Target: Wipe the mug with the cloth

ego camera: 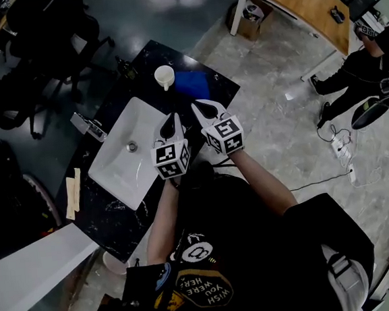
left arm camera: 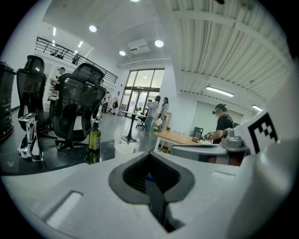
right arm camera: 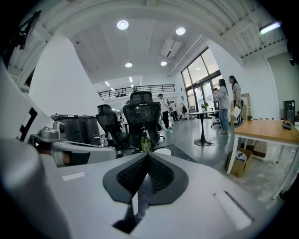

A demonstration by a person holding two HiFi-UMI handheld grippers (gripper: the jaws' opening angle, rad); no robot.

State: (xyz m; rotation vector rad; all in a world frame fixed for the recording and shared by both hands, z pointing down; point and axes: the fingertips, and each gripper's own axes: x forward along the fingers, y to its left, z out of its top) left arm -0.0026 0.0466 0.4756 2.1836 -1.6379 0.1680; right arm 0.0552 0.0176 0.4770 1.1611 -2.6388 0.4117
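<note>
A white mug [ego camera: 164, 76] stands near the far edge of the black marble counter [ego camera: 105, 220], and a blue cloth [ego camera: 192, 84] lies flat just right of it. Both grippers hover side by side over the counter, short of the mug and cloth. My left gripper [ego camera: 171, 118] is shut and holds nothing; in its own view the left gripper [left arm camera: 148, 156] has the mug's rim [left arm camera: 124, 148] just past its tips. My right gripper [ego camera: 204, 106] is also shut and holds nothing. The right gripper view shows the right gripper [right arm camera: 147, 157] with the mug [right arm camera: 162, 151] beyond its closed jaws.
A white sink [ego camera: 115, 175] with a faucet [ego camera: 89, 127] is set in the counter left of the grippers. A green bottle [ego camera: 125, 69] stands at the far left corner. Office chairs [ego camera: 49, 35] lie beyond, a wooden table [ego camera: 296, 4] and a seated person [ego camera: 363, 76] to the right.
</note>
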